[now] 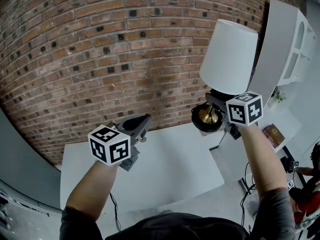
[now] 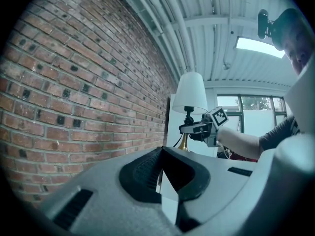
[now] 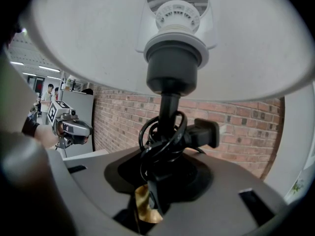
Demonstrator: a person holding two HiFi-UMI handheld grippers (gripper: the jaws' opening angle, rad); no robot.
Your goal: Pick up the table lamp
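The table lamp hangs in the air off the table's right end, with its white shade [image 1: 229, 54] uppermost and a brass base [image 1: 209, 115] below. My right gripper [image 1: 214, 102] is shut on its thin black stem [image 3: 169, 107], just under the socket [image 3: 172, 68]. A coiled black cord [image 3: 158, 137] and plug [image 3: 204, 133] bunch around the stem at the jaws. My left gripper [image 1: 142, 120] hovers over the white table [image 1: 170, 169], shut and holding nothing. The left gripper view shows the lamp shade [image 2: 190, 92] and my right gripper [image 2: 189, 128] ahead.
A red brick wall [image 1: 100, 49] runs behind the table. A white cabinet [image 1: 285, 49] stands at the right, with a book [image 1: 274, 135] on a low surface below it. A person [image 1: 306, 184] sits at the lower right, beside cables on the floor.
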